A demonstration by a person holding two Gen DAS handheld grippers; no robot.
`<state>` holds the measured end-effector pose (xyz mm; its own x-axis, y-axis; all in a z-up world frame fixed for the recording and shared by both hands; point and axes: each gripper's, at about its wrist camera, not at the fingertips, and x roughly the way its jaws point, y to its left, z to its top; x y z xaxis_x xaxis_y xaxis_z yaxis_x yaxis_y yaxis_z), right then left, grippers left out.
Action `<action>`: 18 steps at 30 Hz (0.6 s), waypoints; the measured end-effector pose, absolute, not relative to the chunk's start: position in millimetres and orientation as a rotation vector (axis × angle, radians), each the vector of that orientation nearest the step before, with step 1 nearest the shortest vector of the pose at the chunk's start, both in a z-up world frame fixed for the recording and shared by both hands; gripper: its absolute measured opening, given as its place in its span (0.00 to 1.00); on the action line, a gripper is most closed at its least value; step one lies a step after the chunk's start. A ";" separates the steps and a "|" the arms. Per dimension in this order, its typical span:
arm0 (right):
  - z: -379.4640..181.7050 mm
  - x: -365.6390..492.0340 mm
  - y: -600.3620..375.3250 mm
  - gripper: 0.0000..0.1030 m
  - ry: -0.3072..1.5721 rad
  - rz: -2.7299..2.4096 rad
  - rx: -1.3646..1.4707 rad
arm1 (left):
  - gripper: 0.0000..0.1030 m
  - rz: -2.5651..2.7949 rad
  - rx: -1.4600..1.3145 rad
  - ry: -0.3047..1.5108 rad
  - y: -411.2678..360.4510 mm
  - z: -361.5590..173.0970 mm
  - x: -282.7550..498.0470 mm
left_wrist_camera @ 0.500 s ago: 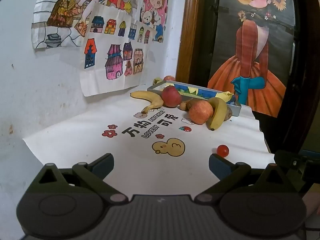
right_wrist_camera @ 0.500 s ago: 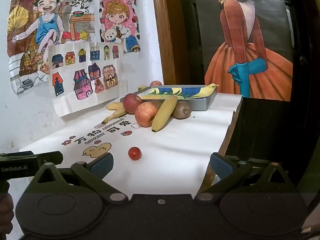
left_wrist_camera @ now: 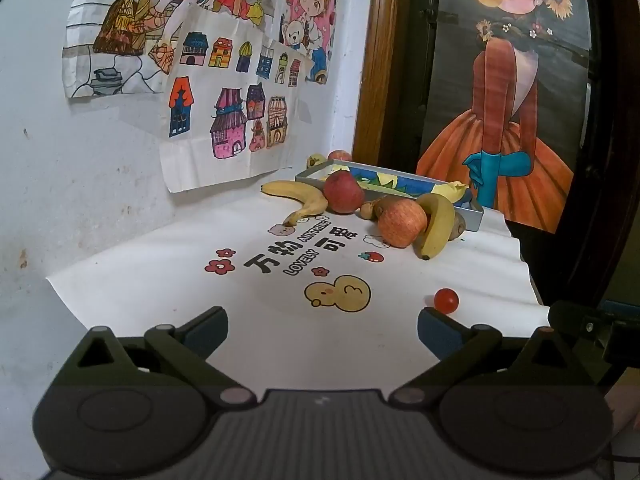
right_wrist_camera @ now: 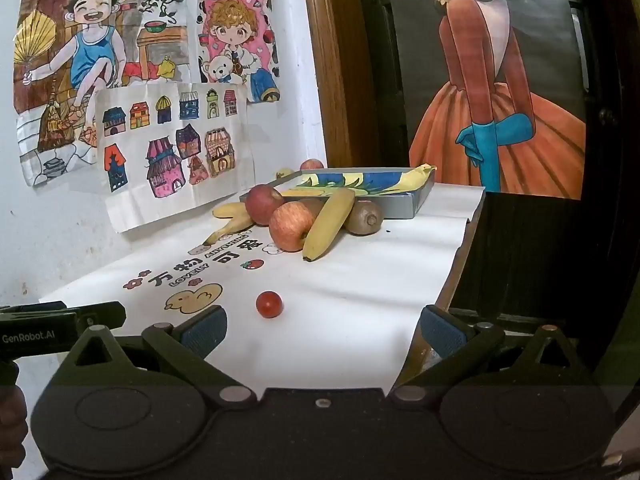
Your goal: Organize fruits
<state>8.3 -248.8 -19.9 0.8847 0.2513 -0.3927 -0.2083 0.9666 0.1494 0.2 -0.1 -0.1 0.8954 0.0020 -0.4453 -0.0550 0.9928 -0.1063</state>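
Both grippers hovering at the near edge of the white table cover (left_wrist_camera: 152, 280), nothing held. Left gripper (left_wrist_camera: 322, 326) jaws spread wide, empty. Right gripper (right_wrist_camera: 322, 328) same deal, jaws wide apart, nothing between them.

Small cherry tomato (right_wrist_camera: 269, 304) alone on the cover, near side, well apart from the rest, just past the right gripper's left fingertip. Shows in the left wrist view too, close to that gripper's right fingertip (left_wrist_camera: 434, 322).

Farther back, a pile of fruit bunched up just in front of the grey tray (right_wrist_camera: 420, 198): dark red apple (right_wrist_camera: 264, 204), lighter apple (right_wrist_camera: 290, 226), banana (right_wrist_camera: 329, 224) leaning between that apple and a kiwi (right_wrist_camera: 363, 217), plus a second banana (left_wrist_camera: 298, 198) curving off to the left. Tray lined with a colourful drawing. Another apple (left_wrist_camera: 339, 155) peeking out behind the tray, by the wall.
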 end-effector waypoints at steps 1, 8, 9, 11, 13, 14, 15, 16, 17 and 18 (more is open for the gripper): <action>-19.9 8.4 -248.9 0.99 0.423 0.239 0.104 | 1.00 0.029 -0.117 0.461 -0.1 -0.1 0.1; -19.6 8.9 -249.3 0.99 0.424 0.240 0.105 | 1.00 0.030 -0.116 0.462 -0.2 0.0 0.2; -19.6 8.9 -249.4 0.99 0.424 0.239 0.105 | 1.00 0.030 -0.116 0.461 -0.1 -0.1 0.2; -19.5 9.1 -249.5 0.99 0.424 0.240 0.106 | 1.00 0.030 -0.116 0.462 -0.1 -0.1 0.2; -19.4 9.4 -249.6 0.99 0.425 0.240 0.106 | 1.00 0.030 -0.115 0.462 -0.1 0.0 0.2; -19.4 9.6 -249.6 0.99 0.425 0.240 0.106 | 1.00 0.030 -0.115 0.462 -0.1 -0.1 0.2; -19.4 9.7 -249.6 0.99 0.425 0.240 0.106 | 1.00 0.030 -0.115 0.462 -0.1 -0.1 0.3; -19.3 9.9 -249.7 0.99 0.425 0.239 0.107 | 1.00 0.030 -0.115 0.463 -0.1 -0.1 0.3; -19.3 10.1 -249.7 0.99 0.426 0.240 0.107 | 1.00 0.030 -0.115 0.463 -0.2 -0.1 0.3; -19.3 10.2 -249.7 0.99 0.426 0.240 0.107 | 1.00 0.030 -0.115 0.463 -0.2 -0.1 0.2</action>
